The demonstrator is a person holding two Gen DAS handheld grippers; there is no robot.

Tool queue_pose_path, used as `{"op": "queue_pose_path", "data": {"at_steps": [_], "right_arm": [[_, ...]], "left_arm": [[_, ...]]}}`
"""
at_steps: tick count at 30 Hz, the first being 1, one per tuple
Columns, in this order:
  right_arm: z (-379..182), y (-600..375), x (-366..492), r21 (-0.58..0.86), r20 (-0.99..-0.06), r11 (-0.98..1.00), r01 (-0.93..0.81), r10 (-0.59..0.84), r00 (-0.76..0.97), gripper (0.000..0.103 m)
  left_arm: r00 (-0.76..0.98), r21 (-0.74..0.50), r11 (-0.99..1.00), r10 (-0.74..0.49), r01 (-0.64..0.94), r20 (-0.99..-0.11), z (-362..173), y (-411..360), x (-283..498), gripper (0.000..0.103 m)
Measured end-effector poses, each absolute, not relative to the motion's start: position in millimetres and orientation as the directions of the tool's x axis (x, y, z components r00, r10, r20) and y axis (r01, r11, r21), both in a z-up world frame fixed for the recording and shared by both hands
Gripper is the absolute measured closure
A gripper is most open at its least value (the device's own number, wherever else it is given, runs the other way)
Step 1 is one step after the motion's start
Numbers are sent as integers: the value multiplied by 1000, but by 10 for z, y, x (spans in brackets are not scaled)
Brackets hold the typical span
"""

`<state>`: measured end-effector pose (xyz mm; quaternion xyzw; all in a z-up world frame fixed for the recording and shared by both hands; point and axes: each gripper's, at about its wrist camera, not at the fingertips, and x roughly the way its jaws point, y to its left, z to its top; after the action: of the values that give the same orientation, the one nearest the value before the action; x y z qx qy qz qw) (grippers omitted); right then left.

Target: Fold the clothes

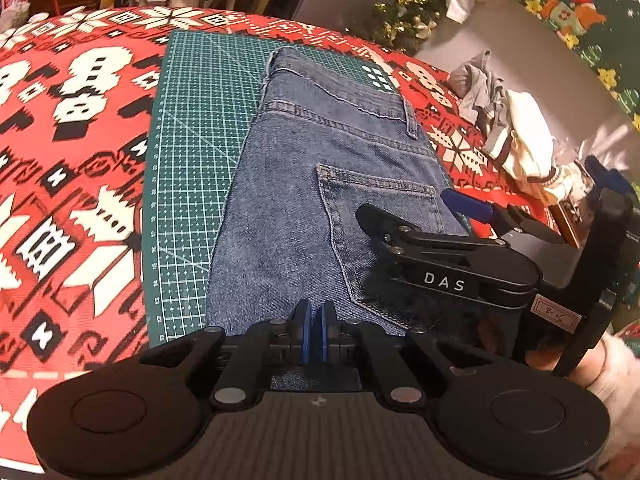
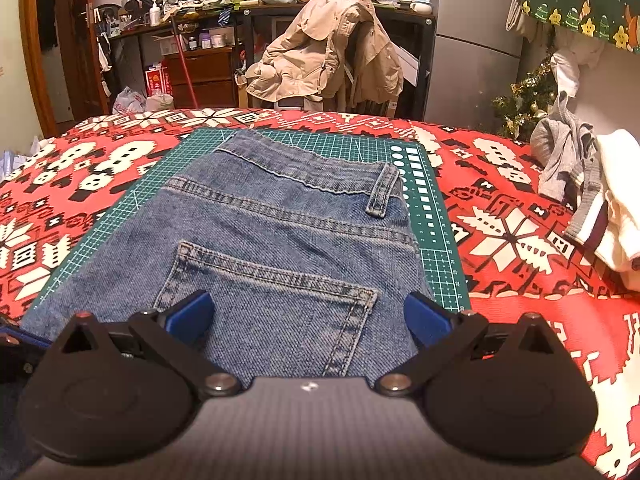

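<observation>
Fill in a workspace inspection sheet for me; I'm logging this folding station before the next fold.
Surface: red patterned cloth under a green gridded cutting mat.
Job's things: blue denim jeans flat on the mat, back pocket up.
Clutter: grey and cream garment pile to the right of the mat.
Grippers: left tool shut, empty; right tool open above the jeans.
Cables: nothing seen.
Surroundings: beige jacket over a chair, cluttered shelves.
</observation>
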<state>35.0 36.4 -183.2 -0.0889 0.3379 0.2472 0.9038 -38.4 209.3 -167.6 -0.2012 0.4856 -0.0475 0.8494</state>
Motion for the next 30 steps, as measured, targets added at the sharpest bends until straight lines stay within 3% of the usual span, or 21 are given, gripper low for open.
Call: {"op": "queue_pose_path", "data": {"at_steps": [13,19,21,24,30], "right_arm": [[-1672,-273,-59,58,-772,797,-601,418,480,1],[-1368,-280,-211,57,-707,762,-646,488,513,1],[-1364,-138,-217,54,-708,738,-673,503,496,7],[-1487,33,-198,59,-746,709,-703,499,441,33],[-1579,-185,-352,15,-764,708,-706,464,449,36]], "left_arm": [[507,-365,924,-263,-111,-821,-1601,2162,-708,96],[591,-397,915,-280,-75,-757,-1428,2101,-703,96],[586,-406,910,-285,-83,-759,-1472,2074,-621,96],[565,-418,904,-300,-90,-769,-1580,2036,-551,96],[536,-392,917,-296,-71,-790,-1698,1934,-657,94]]}}
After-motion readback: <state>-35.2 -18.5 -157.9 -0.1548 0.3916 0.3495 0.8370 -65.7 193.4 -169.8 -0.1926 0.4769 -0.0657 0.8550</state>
